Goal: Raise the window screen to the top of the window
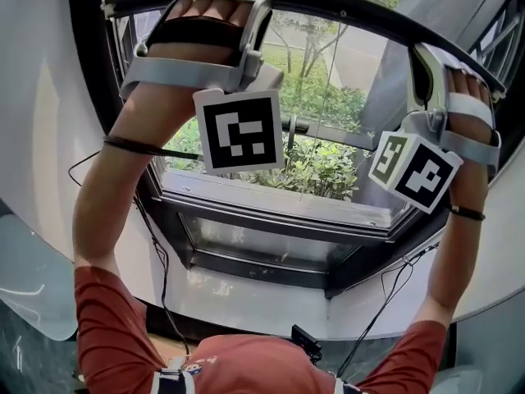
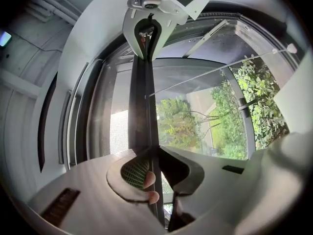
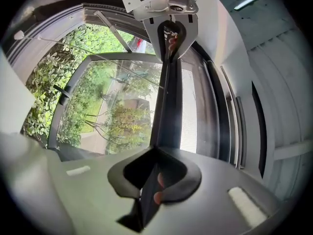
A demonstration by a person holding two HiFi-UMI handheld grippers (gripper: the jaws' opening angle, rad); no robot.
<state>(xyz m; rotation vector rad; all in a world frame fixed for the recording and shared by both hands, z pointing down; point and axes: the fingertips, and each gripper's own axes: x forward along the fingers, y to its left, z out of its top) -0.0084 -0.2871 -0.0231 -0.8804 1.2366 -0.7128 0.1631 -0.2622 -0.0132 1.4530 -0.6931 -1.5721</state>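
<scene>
The window screen's dark bottom bar (image 1: pixel 344 8) arcs across the top of the head view, in front of the glass. My left gripper (image 1: pixel 209 2) is shut on the bar near its left end, and my right gripper (image 1: pixel 435 68) is shut on it near the right end. In the left gripper view the bar (image 2: pixel 143 106) runs straight up from my left gripper (image 2: pixel 151 163) to the right gripper (image 2: pixel 146 18) at the far end. The right gripper view mirrors this: the bar (image 3: pixel 168 106) leaves the right gripper (image 3: pixel 154 177) toward the left gripper (image 3: pixel 171 18). Both arms reach upward.
Behind the bar is the window glass with shrubs and trees outside. The dark window frame and pale sill (image 1: pixel 271 208) lie below my arms. Thin black cables (image 1: pixel 160 261) hang under the sill. White walls flank the window on both sides.
</scene>
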